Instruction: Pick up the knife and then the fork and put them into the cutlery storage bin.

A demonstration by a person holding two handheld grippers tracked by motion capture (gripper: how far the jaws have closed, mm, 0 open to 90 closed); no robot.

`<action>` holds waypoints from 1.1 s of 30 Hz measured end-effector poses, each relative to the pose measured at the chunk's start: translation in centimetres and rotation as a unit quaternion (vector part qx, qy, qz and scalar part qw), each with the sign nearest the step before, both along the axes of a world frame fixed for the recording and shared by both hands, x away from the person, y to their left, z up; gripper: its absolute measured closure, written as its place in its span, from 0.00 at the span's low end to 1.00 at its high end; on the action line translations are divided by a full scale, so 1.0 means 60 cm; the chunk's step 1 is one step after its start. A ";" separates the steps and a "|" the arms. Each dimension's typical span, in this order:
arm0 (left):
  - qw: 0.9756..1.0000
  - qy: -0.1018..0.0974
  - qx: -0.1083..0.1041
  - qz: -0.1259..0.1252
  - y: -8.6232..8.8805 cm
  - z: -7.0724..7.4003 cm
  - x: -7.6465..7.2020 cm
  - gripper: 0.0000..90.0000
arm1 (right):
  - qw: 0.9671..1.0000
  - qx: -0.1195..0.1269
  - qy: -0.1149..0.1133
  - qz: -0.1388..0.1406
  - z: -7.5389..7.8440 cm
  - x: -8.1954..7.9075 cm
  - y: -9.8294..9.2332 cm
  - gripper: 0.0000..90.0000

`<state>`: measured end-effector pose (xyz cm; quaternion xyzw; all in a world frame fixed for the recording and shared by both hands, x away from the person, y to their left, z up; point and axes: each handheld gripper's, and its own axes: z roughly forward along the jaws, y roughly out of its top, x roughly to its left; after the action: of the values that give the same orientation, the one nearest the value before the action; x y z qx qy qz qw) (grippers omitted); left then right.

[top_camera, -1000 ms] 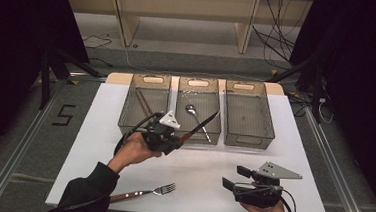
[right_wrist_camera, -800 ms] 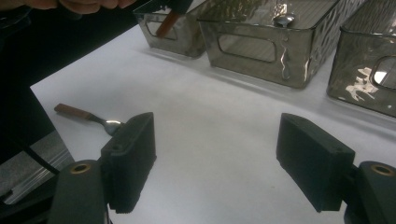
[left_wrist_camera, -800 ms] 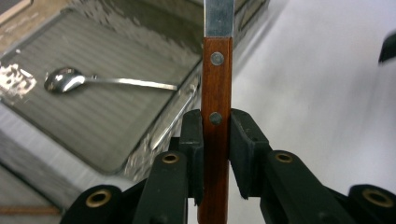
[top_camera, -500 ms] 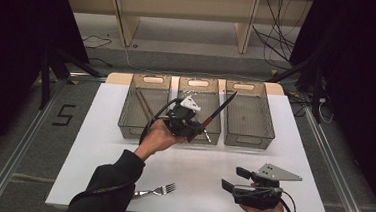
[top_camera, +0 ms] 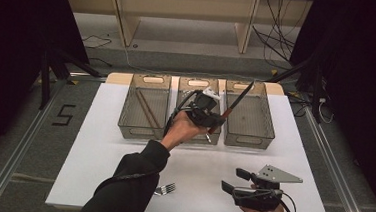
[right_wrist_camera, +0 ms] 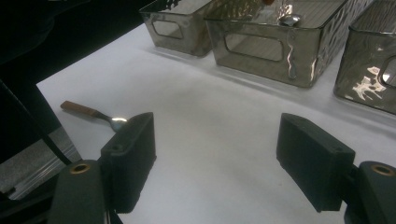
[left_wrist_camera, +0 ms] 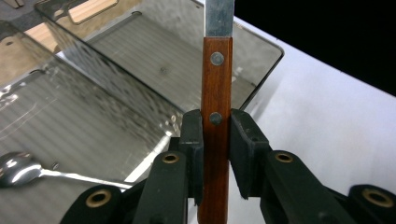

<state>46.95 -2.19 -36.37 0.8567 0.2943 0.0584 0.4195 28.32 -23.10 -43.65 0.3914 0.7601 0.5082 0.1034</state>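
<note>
My left gripper (top_camera: 217, 120) is shut on the wooden handle of a knife (top_camera: 236, 102), held in the air over the middle bin (top_camera: 196, 136). The blade slants up and away above the right bin (top_camera: 249, 139). In the left gripper view both pads of the left gripper (left_wrist_camera: 215, 140) press the brown riveted handle of the knife (left_wrist_camera: 217, 74), with the right bin (left_wrist_camera: 261, 42) below it. My right gripper (top_camera: 234, 179) rests low near the table's front right, open, with nothing between the jaws of the right gripper (right_wrist_camera: 224, 154).
Three clear bins stand in a row at the back. The left bin (top_camera: 141, 131) holds chopsticks (top_camera: 146, 110), and a spoon (left_wrist_camera: 18, 168) lies in the middle one. A fork (top_camera: 165, 188) lies near the front edge of the white table (top_camera: 97, 155), beside the left sleeve.
My left gripper has carried the knife away from the person and to the right, from in front of the bins to above the middle bin. The right gripper has stayed put.
</note>
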 end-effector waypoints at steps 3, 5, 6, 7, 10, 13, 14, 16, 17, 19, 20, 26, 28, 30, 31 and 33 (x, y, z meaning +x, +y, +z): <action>1.000 0.004 -0.001 0.003 -0.012 -0.002 0.008 0.84 | 1.000 0.001 -0.003 0.001 0.000 -0.001 0.000 0.32; 1.000 0.010 -0.006 0.004 -0.019 -0.004 0.014 0.84 | 1.000 0.002 -0.003 0.002 0.000 -0.001 0.000 0.32; 1.000 0.011 -0.007 0.005 -0.023 -0.004 0.017 0.84 | 1.000 0.002 -0.001 0.002 0.000 -0.002 0.000 0.32; 1.000 0.015 -0.012 0.007 -0.030 -0.005 0.022 0.84 | 1.000 0.001 0.000 0.003 0.000 -0.002 0.001 0.32; 1.000 0.016 -0.013 0.008 -0.035 -0.004 0.027 0.84 | 1.000 0.000 -0.001 0.005 0.000 -0.003 0.002 0.32; 1.000 0.016 -0.016 0.012 -0.042 0.000 0.034 0.84 | 1.000 0.002 0.001 0.005 0.000 -0.002 0.002 0.32; 1.000 0.015 -0.017 0.011 -0.043 0.001 0.037 0.84 | 1.000 0.002 0.001 0.005 -0.001 -0.002 0.002 0.32; 0.999 0.021 -0.023 0.014 -0.050 0.003 0.045 0.84 | 1.000 0.003 0.002 0.005 -0.001 -0.002 0.002 0.32; 0.999 0.021 -0.023 0.014 -0.050 0.003 0.045 0.84 | 1.000 0.004 0.002 0.006 -0.001 -0.002 0.002 0.32; 0.999 0.025 -0.027 0.019 -0.054 0.002 0.050 0.84 | 1.000 0.004 0.004 0.006 -0.002 -0.001 0.002 0.32; 0.999 0.026 -0.028 0.019 -0.056 0.001 0.053 0.84 | 1.000 0.005 0.004 0.007 -0.002 -0.001 0.002 0.32; 0.999 0.037 -0.026 0.024 -0.074 -0.012 0.065 0.84 | 1.000 0.007 0.005 0.007 -0.002 -0.001 0.000 0.32; 0.999 0.039 -0.024 0.025 -0.080 -0.017 0.067 0.84 | 1.000 0.007 0.005 0.007 -0.001 -0.001 0.000 0.32; 0.999 0.041 -0.025 0.025 -0.085 -0.022 0.069 0.84 | 1.000 0.007 0.005 0.008 -0.001 -0.001 0.000 0.32; 0.998 0.042 -0.026 0.026 -0.088 -0.024 0.069 0.84 | 1.000 0.007 0.006 0.008 -0.001 -0.002 0.000 0.32; 0.998 0.043 -0.028 0.027 -0.092 -0.026 0.070 0.84 | 1.000 0.006 0.006 0.009 -0.001 -0.002 0.000 0.32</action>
<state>51.13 -7.69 -37.94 0.8381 0.3366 0.0245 0.4285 28.17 -23.08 -43.72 0.3885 0.7608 0.5117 0.0920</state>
